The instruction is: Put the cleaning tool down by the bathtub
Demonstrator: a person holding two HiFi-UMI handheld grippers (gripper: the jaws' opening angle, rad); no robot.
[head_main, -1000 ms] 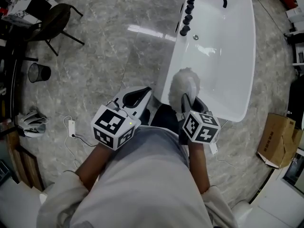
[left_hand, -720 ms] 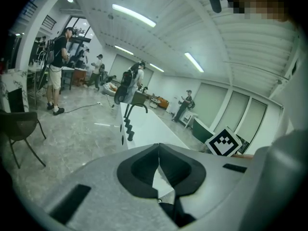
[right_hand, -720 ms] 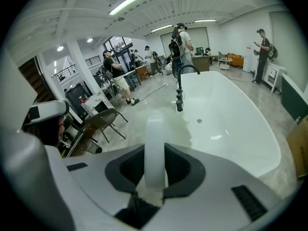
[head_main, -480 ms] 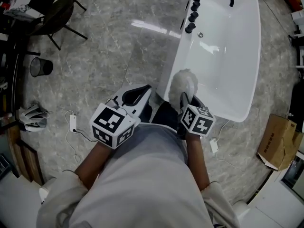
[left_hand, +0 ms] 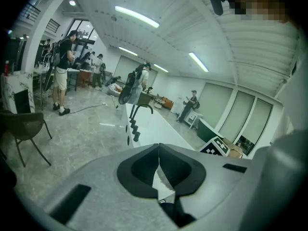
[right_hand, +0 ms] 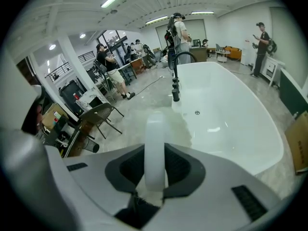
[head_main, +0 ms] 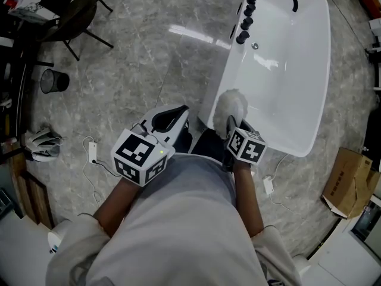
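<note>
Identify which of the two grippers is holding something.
The right gripper: its jaws clamp the white handle of the fluffy cleaning tool. The left gripper has its jaws closed together with nothing between them.

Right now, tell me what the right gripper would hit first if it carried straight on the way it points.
The right gripper, shut on the cleaning tool, aims down at the near rim of the bathtub; the tool's fluffy head would likely touch it first, though depth is unclear.
</note>
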